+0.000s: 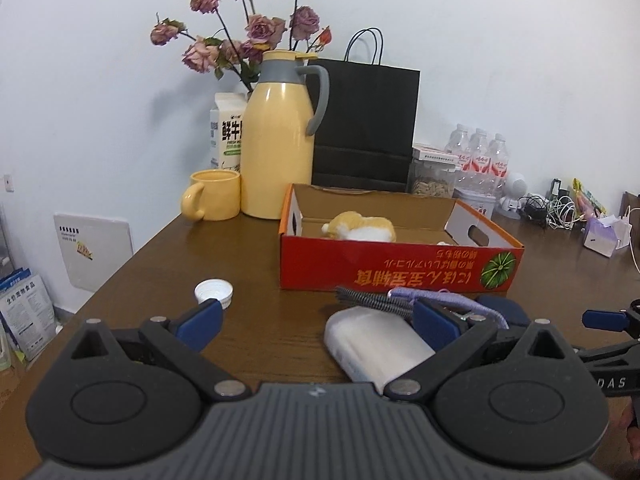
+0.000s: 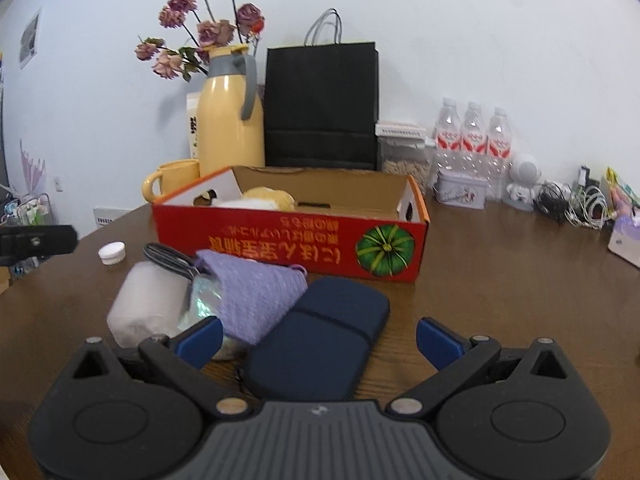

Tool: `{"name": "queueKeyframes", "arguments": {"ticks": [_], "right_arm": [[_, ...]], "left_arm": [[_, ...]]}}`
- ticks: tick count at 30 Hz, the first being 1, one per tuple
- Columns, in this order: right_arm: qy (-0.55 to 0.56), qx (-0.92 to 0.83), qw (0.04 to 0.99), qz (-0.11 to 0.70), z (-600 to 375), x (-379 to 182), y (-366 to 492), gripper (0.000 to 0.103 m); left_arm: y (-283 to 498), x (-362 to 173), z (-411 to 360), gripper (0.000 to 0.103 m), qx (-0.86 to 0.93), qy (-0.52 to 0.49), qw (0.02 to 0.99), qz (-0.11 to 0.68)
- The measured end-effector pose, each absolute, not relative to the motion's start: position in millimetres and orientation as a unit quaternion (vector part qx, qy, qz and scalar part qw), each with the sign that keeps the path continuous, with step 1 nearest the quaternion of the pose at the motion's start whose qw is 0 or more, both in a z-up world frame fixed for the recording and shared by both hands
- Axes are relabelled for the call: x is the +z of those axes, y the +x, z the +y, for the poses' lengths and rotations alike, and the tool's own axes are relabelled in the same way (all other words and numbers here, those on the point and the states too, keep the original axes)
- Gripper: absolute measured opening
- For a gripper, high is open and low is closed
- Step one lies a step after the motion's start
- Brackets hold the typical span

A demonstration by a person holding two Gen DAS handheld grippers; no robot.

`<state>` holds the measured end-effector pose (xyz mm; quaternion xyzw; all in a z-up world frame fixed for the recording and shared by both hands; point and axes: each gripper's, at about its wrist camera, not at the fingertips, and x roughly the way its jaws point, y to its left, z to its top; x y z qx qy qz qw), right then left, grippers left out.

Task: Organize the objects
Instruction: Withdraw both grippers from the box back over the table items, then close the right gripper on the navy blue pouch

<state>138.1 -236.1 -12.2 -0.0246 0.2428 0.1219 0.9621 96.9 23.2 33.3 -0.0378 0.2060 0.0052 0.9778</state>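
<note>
A red cardboard box [image 1: 400, 268] [image 2: 280, 244] stands open on the brown table with a yellow-and-white plush toy [image 1: 360, 226] [image 2: 260, 198] inside. In front of it lie a white roll [image 1: 376, 344] [image 2: 144, 304], a dark spiral hair tie [image 1: 372, 298] [image 2: 168, 258], a purple knitted pouch [image 2: 256, 292] [image 1: 452, 298], a dark blue case [image 2: 320, 344] and a white bottle cap [image 1: 214, 290] [image 2: 112, 252]. My left gripper [image 1: 318, 326] is open and empty, just left of the white roll. My right gripper [image 2: 320, 340] is open, with the blue case between its fingers.
A yellow thermos [image 1: 280, 140], yellow mug [image 1: 212, 196], milk carton [image 1: 226, 136], dried roses [image 1: 240, 32] and black paper bag [image 1: 366, 128] stand behind the box. Water bottles [image 2: 472, 136], a tin [image 2: 460, 192], a white figure [image 2: 522, 184] and tangled cables [image 2: 572, 204] are at the back right.
</note>
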Motion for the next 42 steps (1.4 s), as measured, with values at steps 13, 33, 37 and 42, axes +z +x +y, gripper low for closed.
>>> {"name": "queueKeyframes", "arguments": {"ticks": [13, 33, 37, 42], "right_arm": [[-0.01, 0.078, 0.956, 0.284, -233, -20, 176, 0.103], [0.036, 0.065, 0.935, 0.345, -228, -38, 220, 0.087], [0.038, 0.083, 0.934, 0.345, -227, -38, 219, 0.081], [0.036, 0.088, 0.937, 0.337, -226, -37, 216, 0.075]], "left_arm": [[95, 29, 28, 0.103, 0.011, -0.042, 0.977, 0.21], [98, 19, 39, 0.103, 0.019, -0.058, 0.973, 0.222], [99, 17, 42, 0.103, 0.024, -0.062, 0.972, 0.225], [100, 17, 46, 0.103, 0.029, -0.065, 0.972, 0.225]]}}
